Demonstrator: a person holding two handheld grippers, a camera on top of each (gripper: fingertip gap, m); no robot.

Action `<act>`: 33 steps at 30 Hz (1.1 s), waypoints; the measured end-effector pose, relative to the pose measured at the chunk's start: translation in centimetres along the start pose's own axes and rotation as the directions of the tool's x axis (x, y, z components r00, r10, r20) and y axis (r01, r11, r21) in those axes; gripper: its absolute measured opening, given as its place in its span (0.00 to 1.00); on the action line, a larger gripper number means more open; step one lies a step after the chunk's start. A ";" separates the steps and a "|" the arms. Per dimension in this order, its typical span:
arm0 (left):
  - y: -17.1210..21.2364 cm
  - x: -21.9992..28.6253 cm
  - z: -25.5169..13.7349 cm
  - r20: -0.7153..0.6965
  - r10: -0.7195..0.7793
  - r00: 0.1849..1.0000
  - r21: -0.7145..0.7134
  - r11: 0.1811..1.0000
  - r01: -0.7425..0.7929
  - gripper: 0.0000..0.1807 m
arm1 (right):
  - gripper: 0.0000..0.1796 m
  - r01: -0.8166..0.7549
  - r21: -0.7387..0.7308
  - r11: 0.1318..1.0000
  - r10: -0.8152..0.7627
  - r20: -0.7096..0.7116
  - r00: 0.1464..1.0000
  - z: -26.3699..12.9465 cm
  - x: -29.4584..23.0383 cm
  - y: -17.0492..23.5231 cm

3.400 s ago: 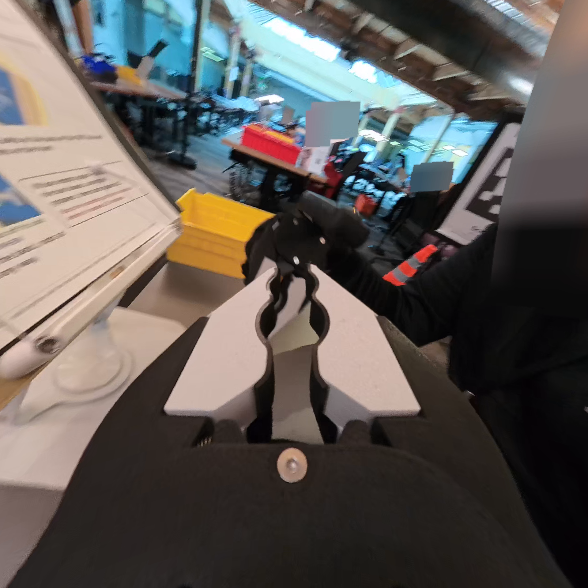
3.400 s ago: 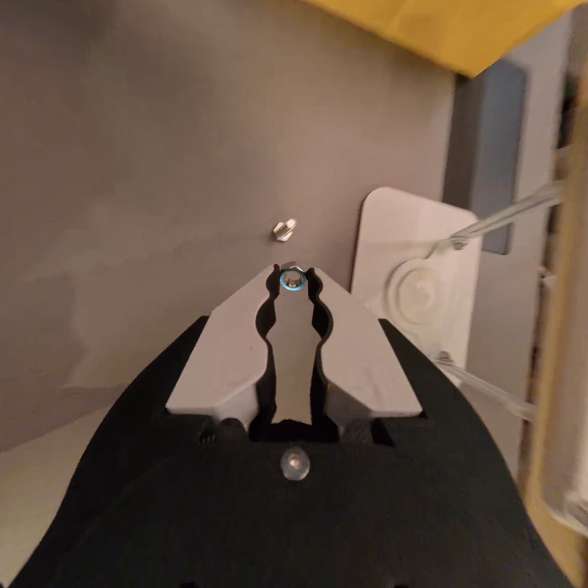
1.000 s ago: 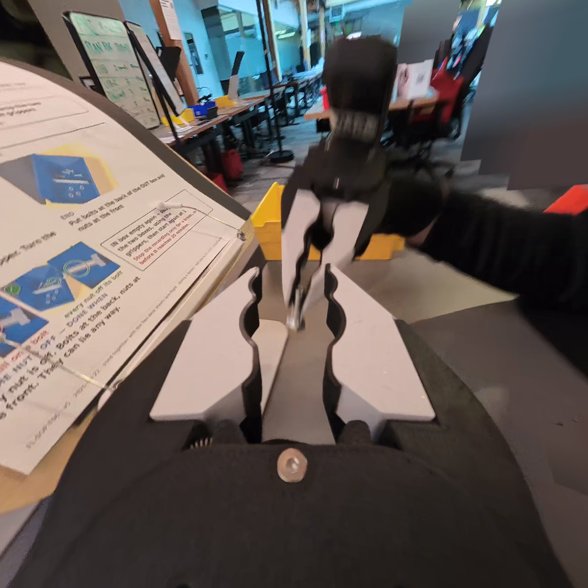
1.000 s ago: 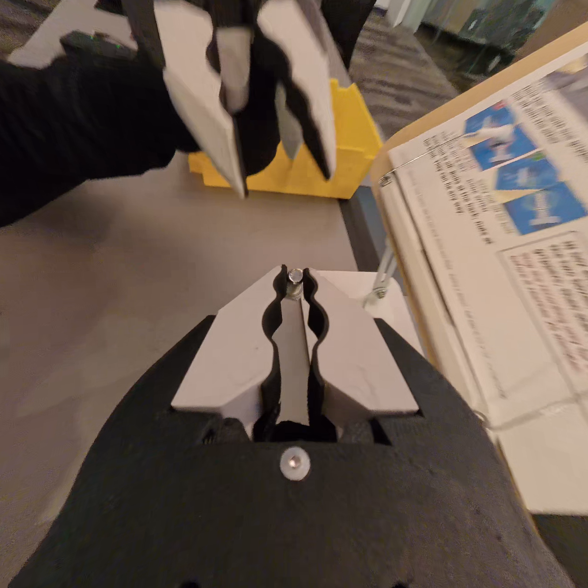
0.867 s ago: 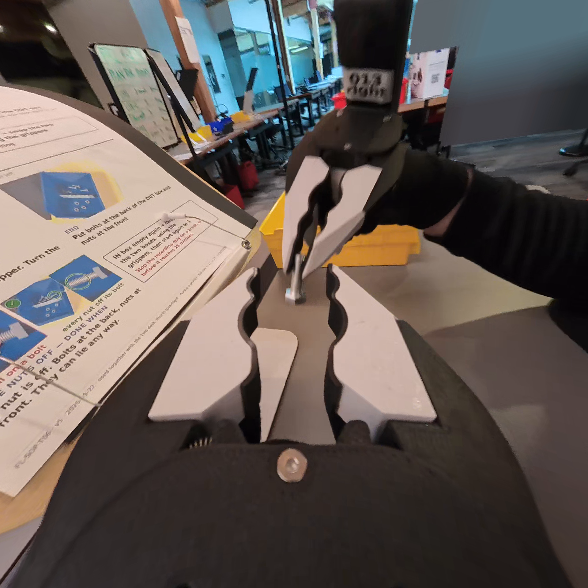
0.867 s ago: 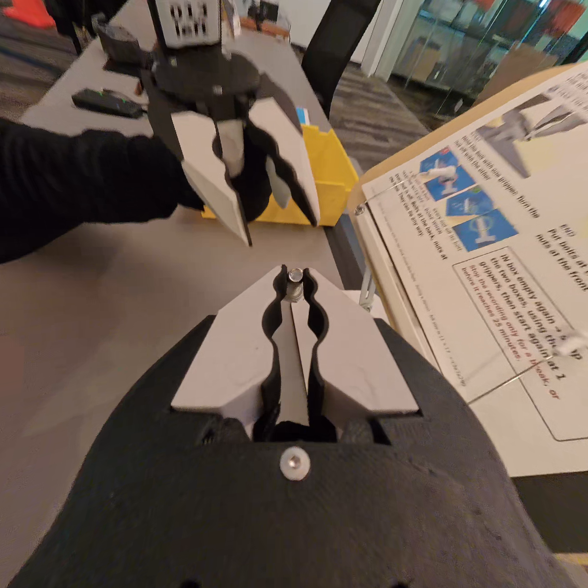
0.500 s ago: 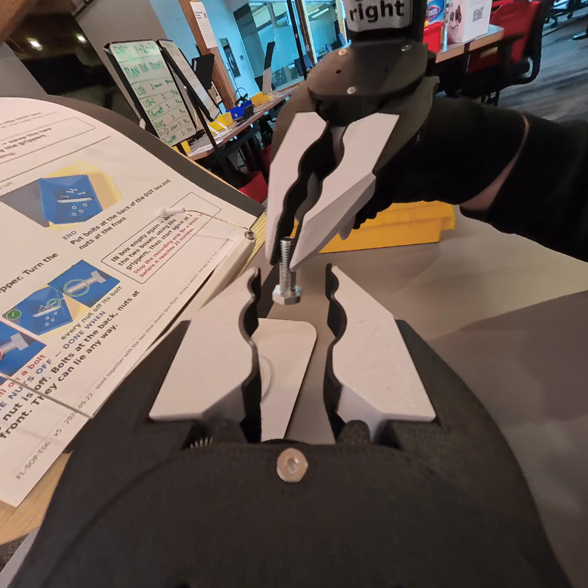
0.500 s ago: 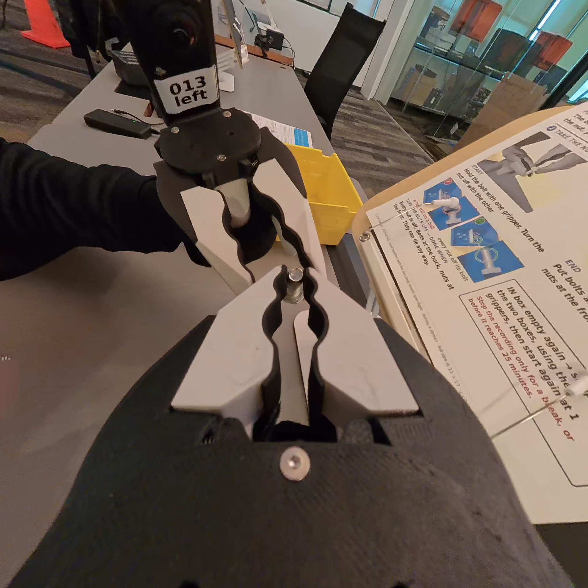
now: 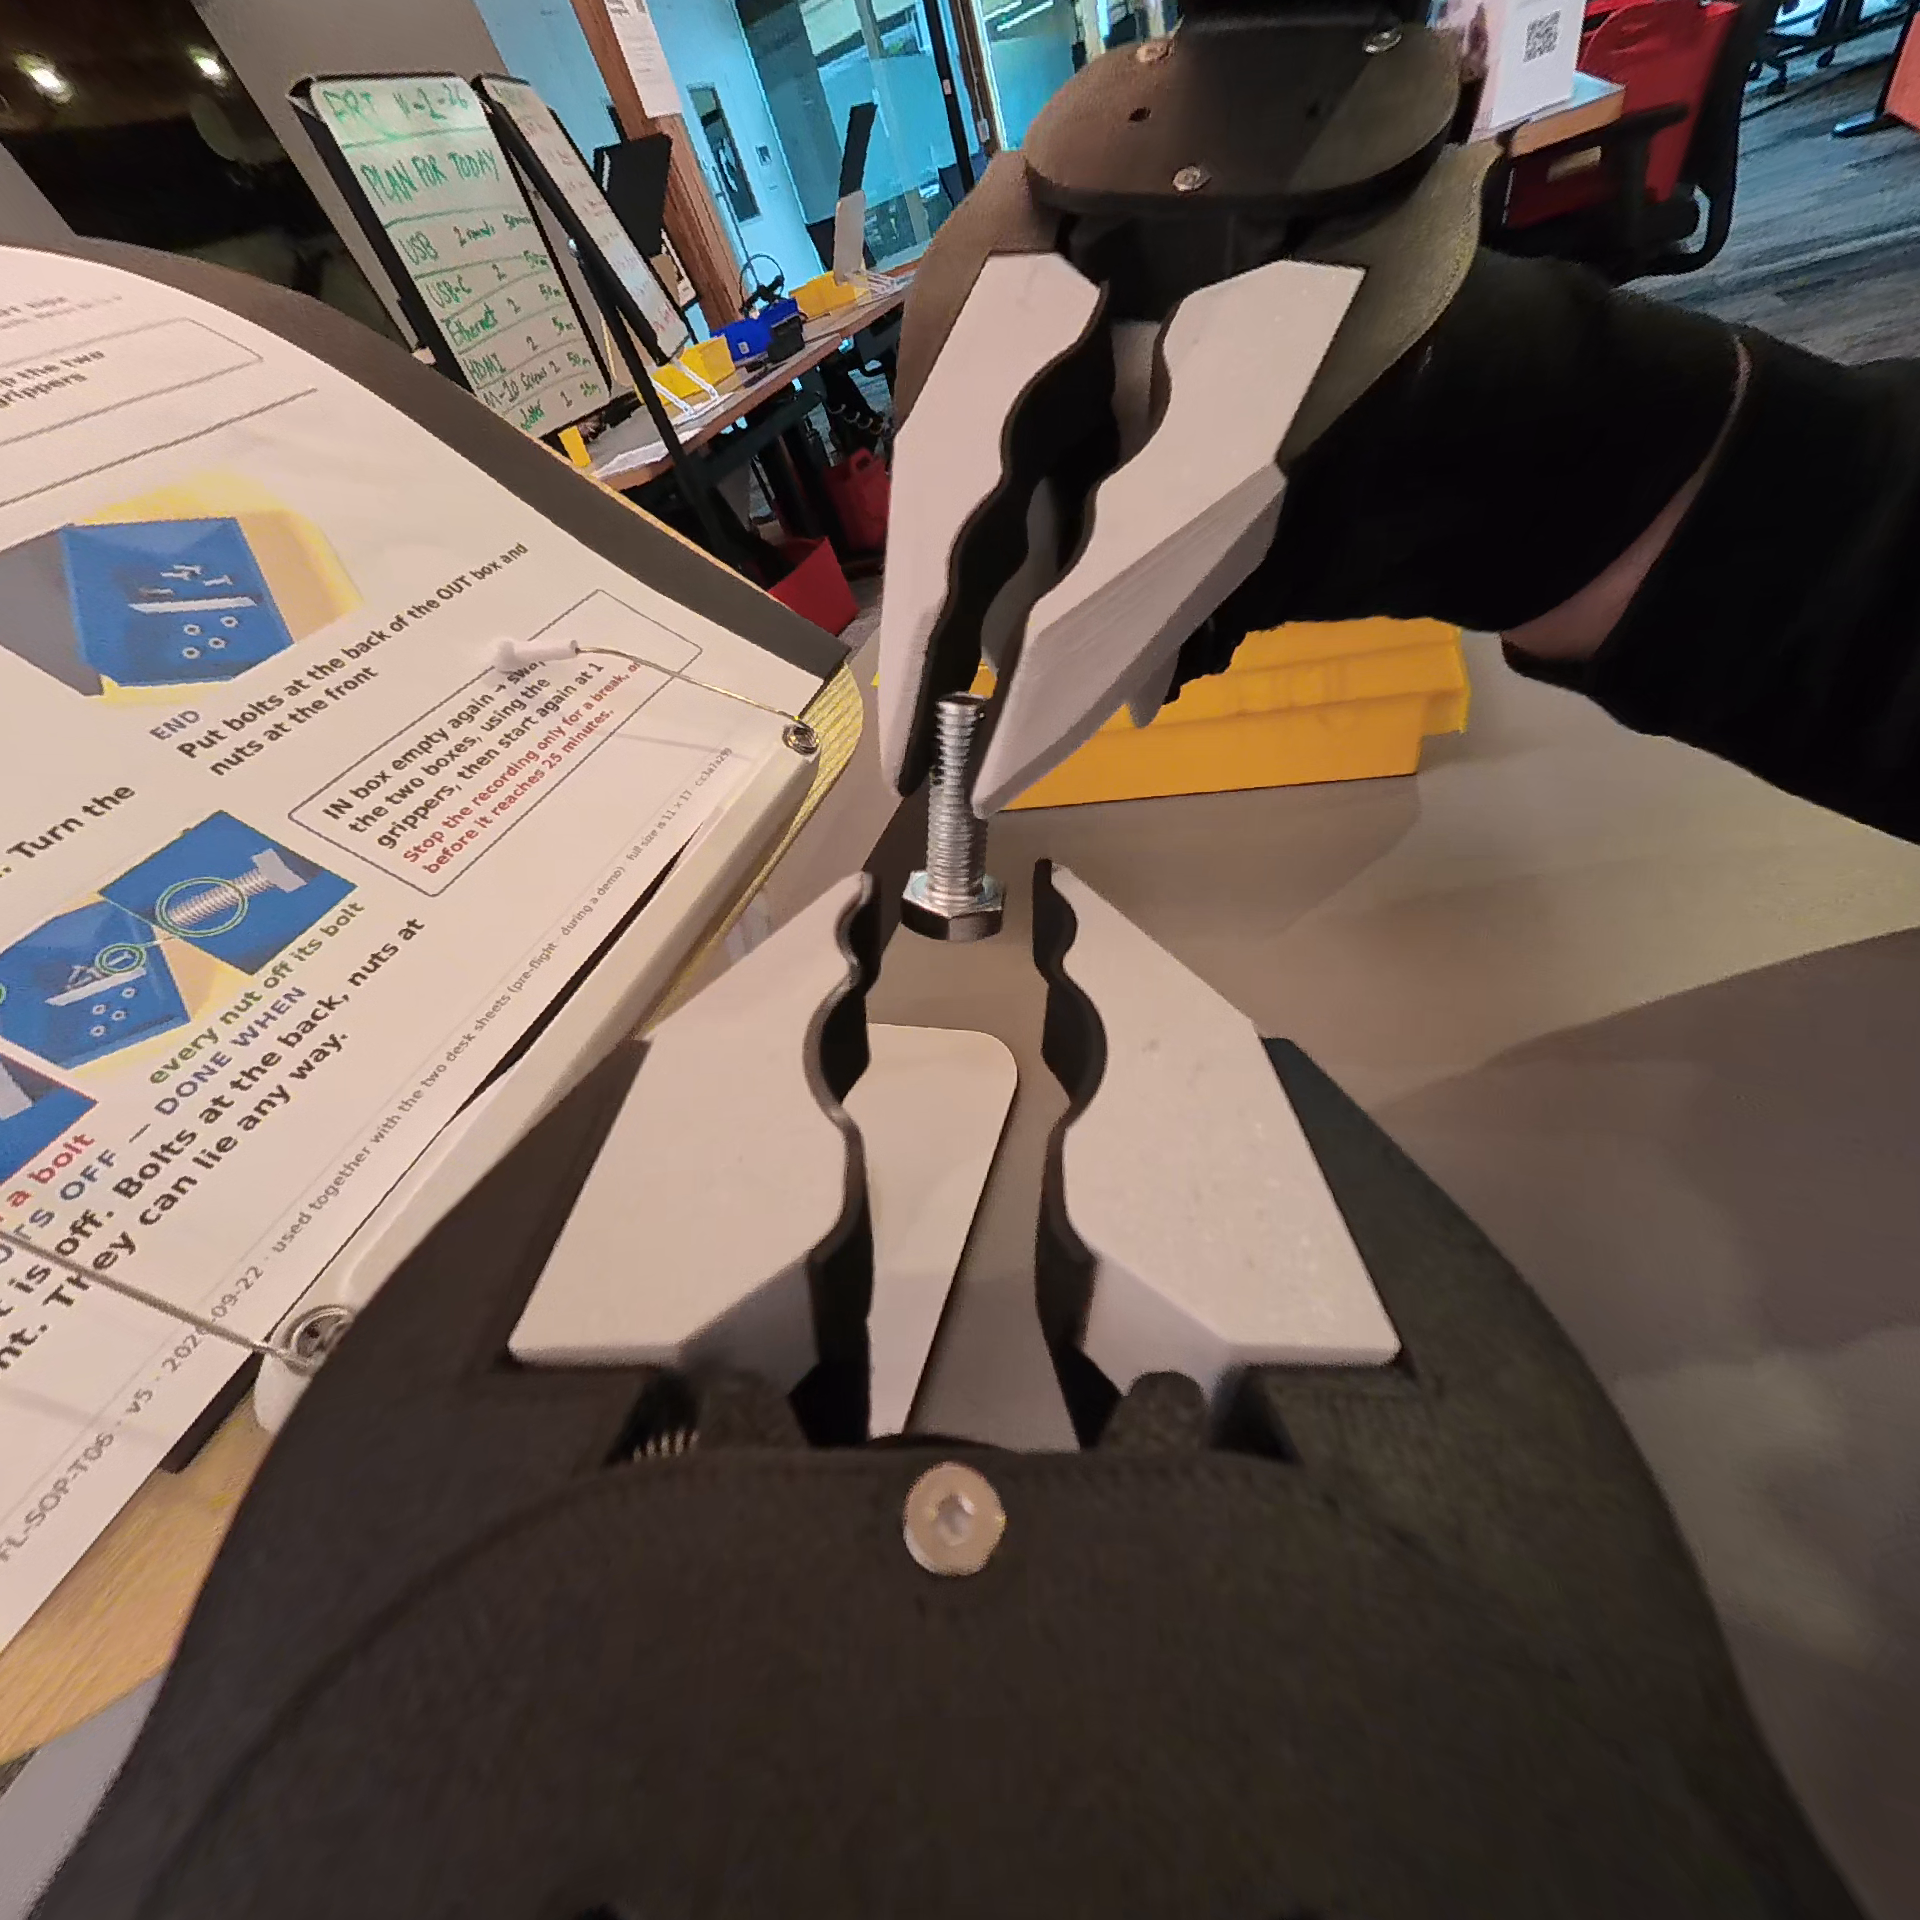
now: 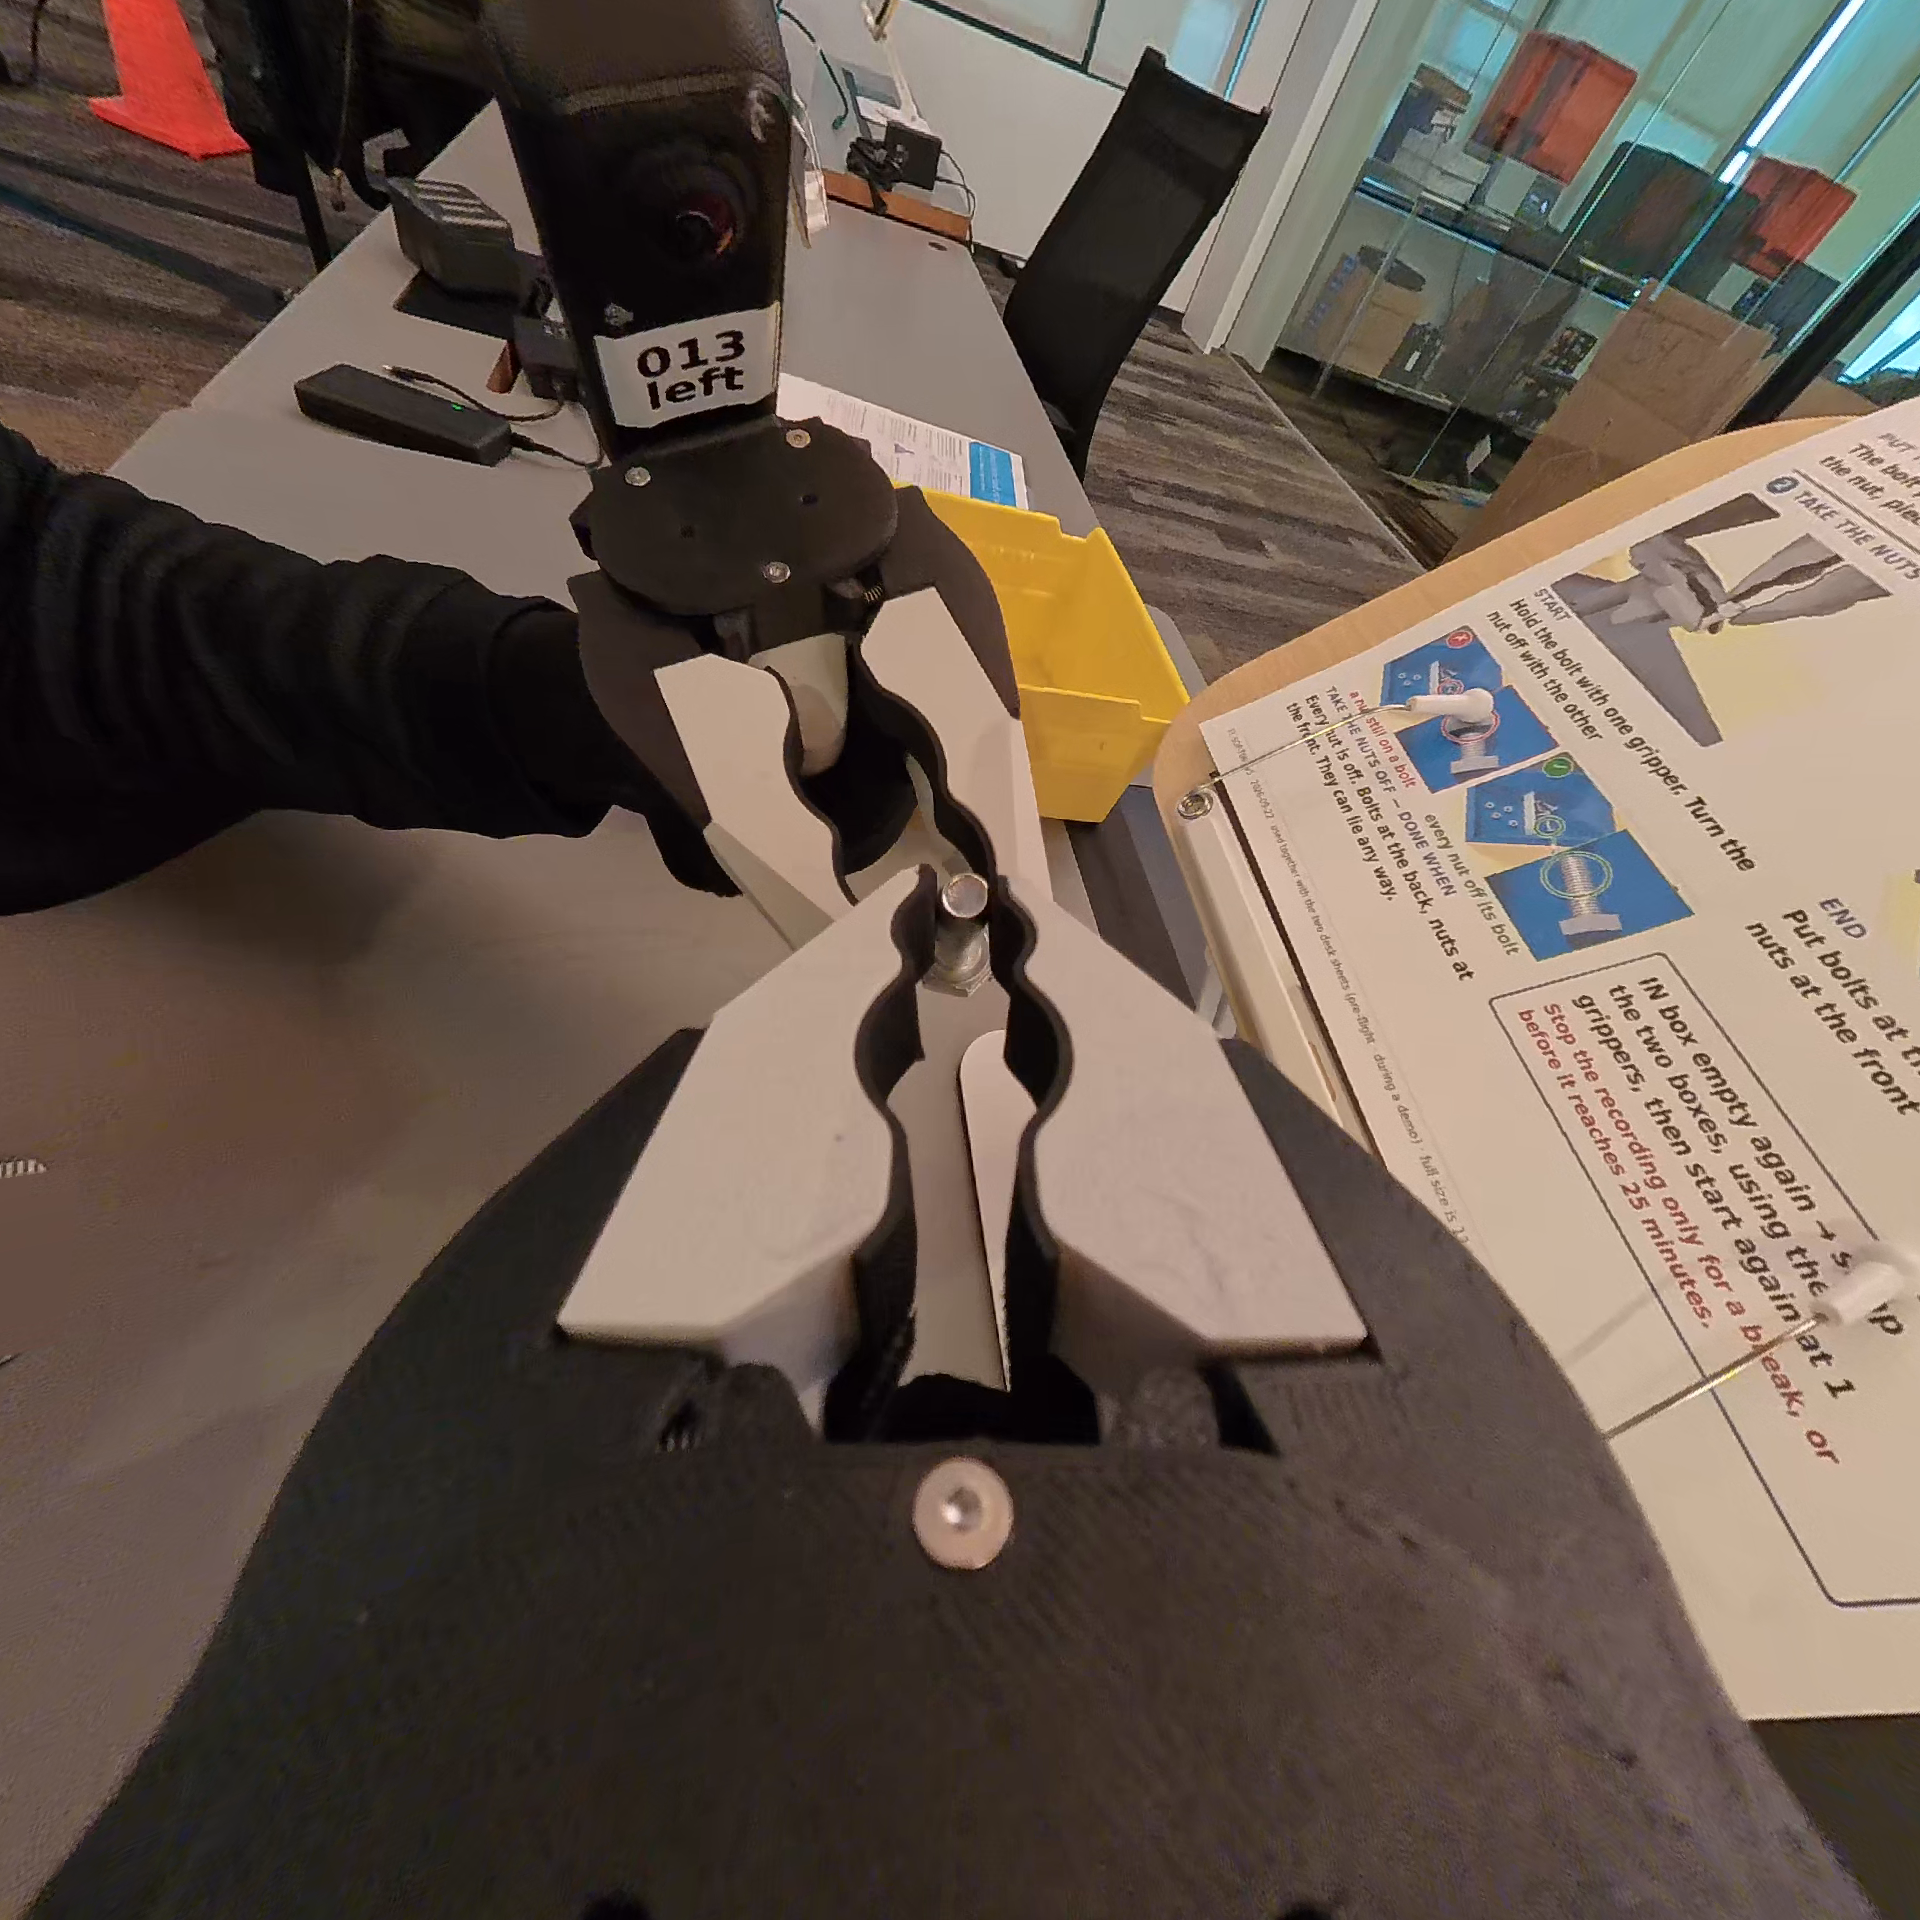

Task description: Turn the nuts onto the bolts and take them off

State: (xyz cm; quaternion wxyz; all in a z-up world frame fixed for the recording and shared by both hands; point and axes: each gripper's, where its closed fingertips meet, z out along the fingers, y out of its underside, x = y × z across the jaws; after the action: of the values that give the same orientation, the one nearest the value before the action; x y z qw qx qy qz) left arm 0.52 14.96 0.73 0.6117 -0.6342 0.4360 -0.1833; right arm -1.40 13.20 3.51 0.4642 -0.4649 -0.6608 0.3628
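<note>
My right gripper [image 10: 971,904] is shut on the threaded shaft of a silver bolt [image 9: 956,800] and holds it upright above the grey table [image 9: 1507,997]. The shaft end is up and a hex piece [image 9: 953,902] is at the bottom. I cannot tell whether that is the head or a nut. The bolt also shows in the right wrist view [image 10: 958,935]. My left gripper [image 9: 953,883] is open. Its fingertips stand on either side of the hex piece, apart from it. The right gripper [image 9: 943,790] comes down from above in the left wrist view. The left gripper [image 10: 914,883] faces me in the right wrist view.
A yellow bin [image 9: 1278,717] stands on the table behind the grippers and also shows in the right wrist view [image 10: 1070,665]. A tilted board with an instruction sheet [image 9: 312,831] stands close beside them, on a white base [image 9: 935,1132]. A black power brick [image 10: 405,416] lies farther back. My left and right fingertips are right by each other.
The right gripper has lifted the bolt off the table and brought it to the left gripper. The left gripper has opened. In the last second the hex end has come between its fingertips.
</note>
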 end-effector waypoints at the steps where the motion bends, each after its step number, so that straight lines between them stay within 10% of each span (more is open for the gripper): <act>1: 0.1 0.1 0.0 -0.005 -0.003 1.000 -0.001 1.000 0.003 0.14 | 0.04 0.003 -0.001 1.000 -0.003 0.001 1.000 0.0 0.0 0.0; 33: -0.3 -1.0 -0.9 0.005 -0.057 0.998 0.053 0.997 0.057 0.09 | 0.11 -0.010 0.048 0.999 0.012 -0.034 0.999 -0.5 0.6 -0.8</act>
State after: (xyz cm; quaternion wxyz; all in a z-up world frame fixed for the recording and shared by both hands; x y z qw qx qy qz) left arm -0.64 15.08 1.47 0.6242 -0.6306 0.4106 -0.2101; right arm -1.24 13.59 4.58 0.4845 -0.4634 -0.6414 0.3730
